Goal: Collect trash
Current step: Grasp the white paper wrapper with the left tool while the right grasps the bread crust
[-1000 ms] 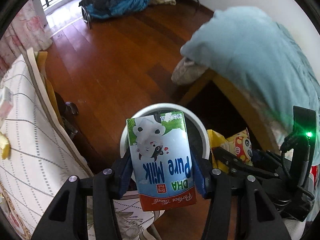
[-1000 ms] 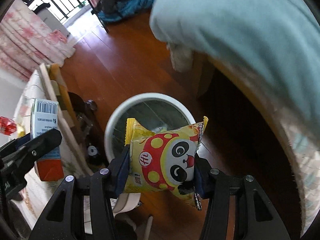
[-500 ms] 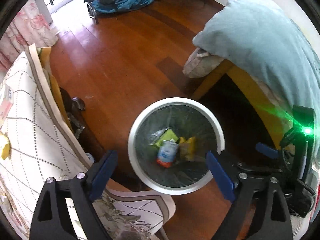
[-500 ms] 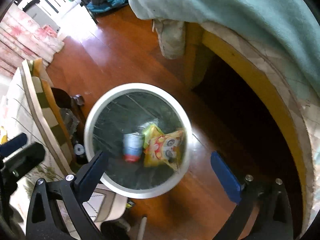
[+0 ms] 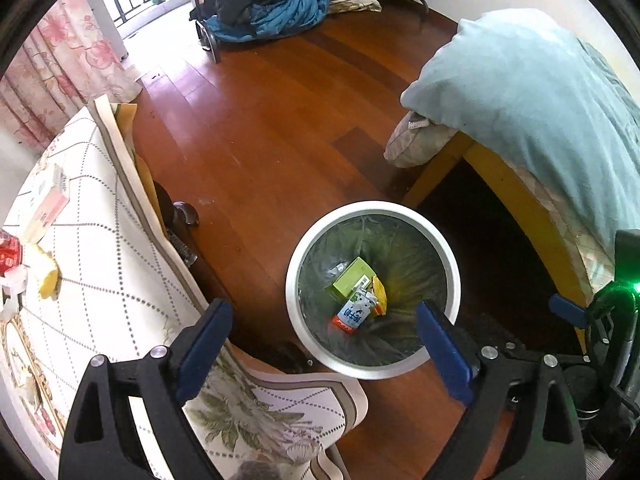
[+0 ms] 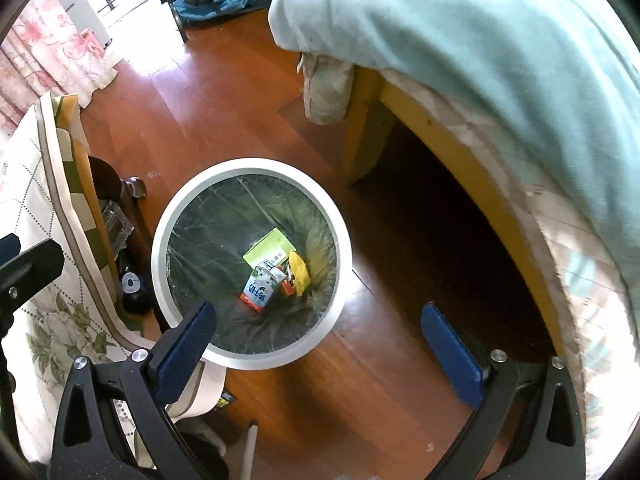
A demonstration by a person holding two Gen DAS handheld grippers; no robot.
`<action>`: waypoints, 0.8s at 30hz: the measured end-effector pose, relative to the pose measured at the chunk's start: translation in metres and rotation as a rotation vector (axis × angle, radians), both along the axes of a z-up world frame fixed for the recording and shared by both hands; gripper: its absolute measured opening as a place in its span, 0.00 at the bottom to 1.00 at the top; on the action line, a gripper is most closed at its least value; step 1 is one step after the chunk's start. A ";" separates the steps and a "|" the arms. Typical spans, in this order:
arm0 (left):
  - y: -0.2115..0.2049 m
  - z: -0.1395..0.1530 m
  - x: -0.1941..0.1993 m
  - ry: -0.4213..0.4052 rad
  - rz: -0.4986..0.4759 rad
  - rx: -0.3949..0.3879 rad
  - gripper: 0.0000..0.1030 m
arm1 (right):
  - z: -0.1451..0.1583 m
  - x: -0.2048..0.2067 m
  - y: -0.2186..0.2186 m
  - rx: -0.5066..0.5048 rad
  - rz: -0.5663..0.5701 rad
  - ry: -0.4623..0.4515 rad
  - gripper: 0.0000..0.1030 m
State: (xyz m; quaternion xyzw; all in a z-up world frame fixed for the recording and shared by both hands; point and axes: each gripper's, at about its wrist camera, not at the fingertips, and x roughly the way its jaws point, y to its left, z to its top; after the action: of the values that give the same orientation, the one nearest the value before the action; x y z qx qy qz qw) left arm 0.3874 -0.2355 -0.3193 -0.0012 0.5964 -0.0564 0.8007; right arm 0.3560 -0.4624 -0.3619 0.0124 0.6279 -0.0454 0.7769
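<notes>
Jaws on both units have just been opening and now stand spread wide, nothing between the blue pads. Left gripper (image 5: pixel 322 340) points steeply down over the near rim of the trash bin (image 5: pixel 292 280); right gripper (image 6: pixel 318 338) points down w/ its left pad over the bin's near rim and its right pad over bare floor (image 6: pixel 360 380)

Bin: round, white rim, dark liner, standing on the wood floor between the table edge and the bed frame. Contents at the bottom, all touching in one cluster:
- milk carton (image 5: pixel 354 312), white/blue w/ red end, lying on its side
- yellow snack bag (image 6: pixel 300 272), just beside the carton, partly crumpled
- green box (image 5: pixel 354 276), flat, behind the other two

Left of the bin: table w/ dotted cloth (image 5: pixel 100 260), cloth corner hanging just beside the bin rim. On the cloth, well apart from the bin: pink-and-white box (image 5: pixel 46 204), yellow item (image 5: pixel 48 278), red pack (image 5: pixel 8 250) at the frame edge; type of the last two not readable

Right of the bin: yellow wooden bed frame (image 6: pixel 460 160) w/ pale blue blanket (image 6: pixel 480 40) draped over it

Far side of room: blue bundle of fabric (image 5: pixel 272 8) on the floor, floral curtain (image 5: pixel 60 60) at left
</notes>
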 end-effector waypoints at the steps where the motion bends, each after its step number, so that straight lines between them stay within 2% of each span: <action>1: 0.001 0.004 -0.003 -0.006 0.001 0.000 0.91 | 0.004 -0.001 0.000 -0.004 -0.003 -0.004 1.00; 6: 0.006 0.027 -0.014 -0.034 0.017 0.006 0.91 | 0.029 -0.013 0.000 -0.001 -0.003 -0.038 1.00; 18: 0.035 0.096 -0.053 -0.133 0.080 -0.022 0.91 | 0.121 -0.049 0.009 0.020 0.011 -0.165 1.00; 21: 0.054 0.113 -0.059 -0.155 0.132 -0.005 0.91 | 0.145 -0.056 0.018 0.040 0.023 -0.196 1.00; 24: 0.091 0.128 -0.064 -0.177 0.218 0.000 0.91 | 0.165 -0.056 0.035 0.072 0.042 -0.219 1.00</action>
State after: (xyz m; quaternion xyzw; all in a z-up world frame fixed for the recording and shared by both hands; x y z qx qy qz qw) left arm 0.3234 -0.1449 -0.1915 -0.0612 0.5199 0.0309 0.8515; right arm 0.3002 -0.4272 -0.1968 0.0317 0.5407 -0.0049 0.8406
